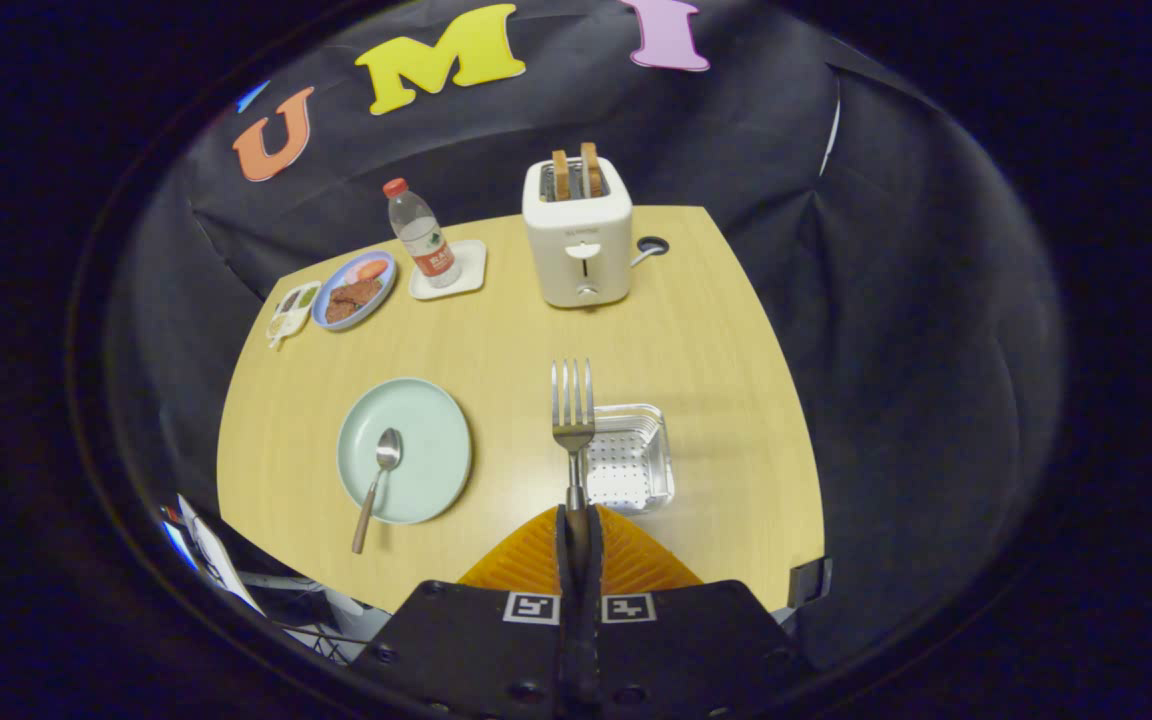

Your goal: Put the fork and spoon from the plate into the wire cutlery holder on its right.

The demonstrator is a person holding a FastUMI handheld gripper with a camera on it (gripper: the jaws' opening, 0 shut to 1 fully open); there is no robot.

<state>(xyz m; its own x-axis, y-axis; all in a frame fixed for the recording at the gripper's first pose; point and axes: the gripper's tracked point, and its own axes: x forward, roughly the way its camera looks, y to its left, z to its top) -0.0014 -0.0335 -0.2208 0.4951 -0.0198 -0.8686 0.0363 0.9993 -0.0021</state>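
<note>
While the fork (pixel 573 420) stands clamped by its handle between the two fingers of the gripper (pixel 576 520), its tines point up the frame, away from the camera, and its head hangs over the left rim of the wire cutlery holder (pixel 628 458). The jaws are drawn narrow, pressing the thin handle from both sides at lower centre. The holder sits on the wooden table (pixel 716 330) just right of the fork and just ahead of the fingers.

To the left, at mid-frame, the pale green plate (pixel 426 420) carries the spoon (pixel 377 485), bowl up on the plate and wooden handle trailing off the near rim onto the table. So the job looks half in hand: the fork is lifted but not yet dropped in, and the spoon is untouched.

Farther back, a white toaster (pixel 578 245) with two slices of bread stands at upper centre, a water bottle (pixel 420 232) on a small white tray stands to its left, and a blue plate of food (pixel 356 290) lies at upper left.

The risks from here are plain. The fork appears nearer the holder's left rim than its middle, so letting go now could land it on the wire edge and tip it out onto the table. The grip is low on a slim, smooth handle, so the fork could swivel or slide between the fingers as it is lowered. The light holder might also skid if nudged.
</note>
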